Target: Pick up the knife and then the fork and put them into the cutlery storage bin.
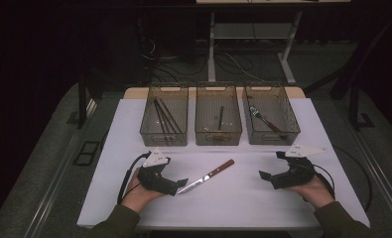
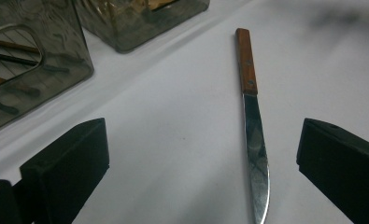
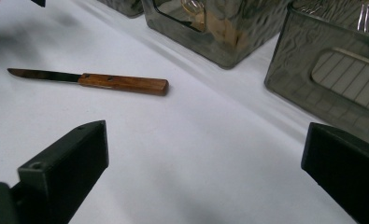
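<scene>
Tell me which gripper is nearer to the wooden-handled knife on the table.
Left. The left gripper sits right at the blade tip of the knife, jaws open with the blade between them. The right gripper is off past the handle end, open, with bare table between.

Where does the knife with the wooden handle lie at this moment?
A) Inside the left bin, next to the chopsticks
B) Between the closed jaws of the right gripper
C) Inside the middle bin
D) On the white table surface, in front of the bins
D: the knife lies flat on the white table, in front of the three bins, with its blade tip close to the left gripper and no jaws closed on it.
</scene>
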Tool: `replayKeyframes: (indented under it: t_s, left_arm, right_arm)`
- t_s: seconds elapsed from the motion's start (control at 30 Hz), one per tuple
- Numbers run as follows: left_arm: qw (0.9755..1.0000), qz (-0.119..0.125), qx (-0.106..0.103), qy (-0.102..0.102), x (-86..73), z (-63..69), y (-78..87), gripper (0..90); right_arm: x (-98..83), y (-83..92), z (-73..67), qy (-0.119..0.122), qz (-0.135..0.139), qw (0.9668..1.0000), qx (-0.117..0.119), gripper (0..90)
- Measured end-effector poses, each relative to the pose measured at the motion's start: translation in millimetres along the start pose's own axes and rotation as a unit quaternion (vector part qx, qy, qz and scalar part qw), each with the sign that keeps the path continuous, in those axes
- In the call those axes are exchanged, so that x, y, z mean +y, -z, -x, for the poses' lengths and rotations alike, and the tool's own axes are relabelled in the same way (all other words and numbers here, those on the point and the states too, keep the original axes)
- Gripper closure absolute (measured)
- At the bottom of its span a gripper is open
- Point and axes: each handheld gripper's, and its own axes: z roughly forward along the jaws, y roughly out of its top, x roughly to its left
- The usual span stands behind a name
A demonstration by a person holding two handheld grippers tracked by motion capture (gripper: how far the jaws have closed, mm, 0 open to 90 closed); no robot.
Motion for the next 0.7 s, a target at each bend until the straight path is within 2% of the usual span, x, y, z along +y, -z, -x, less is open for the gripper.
replayKeyframes:
  t_s: [0.17,0.33,0.63,0.7]
  left_arm:
    - [1.0,0.005,-0.004,0.003,5.5,2.3,-2.9,6.2]
    - [0.9999,0.007,-0.014,0.007,17.6,6.6,-10.1,20.4]
    - [0.9981,-0.034,-0.051,-0.005,35.7,18.6,-45.7,52.6]
    - [0.9976,-0.044,-0.052,-0.011,38.8,22.4,-52.5,58.2]
  right_arm:
    - [-12.8,2.7,-5.3,-0.008,0.011,0.9999,0.002,0.5]
    - [-22.4,6.3,-7.1,-0.015,0.008,0.9998,0.008,0.5]
    - [-25.7,5.8,-8.2,-0.015,0.003,0.9999,0.008,0.5]
    - [-25.7,5.5,-7.9,-0.014,0.002,0.9999,0.008,0.5]
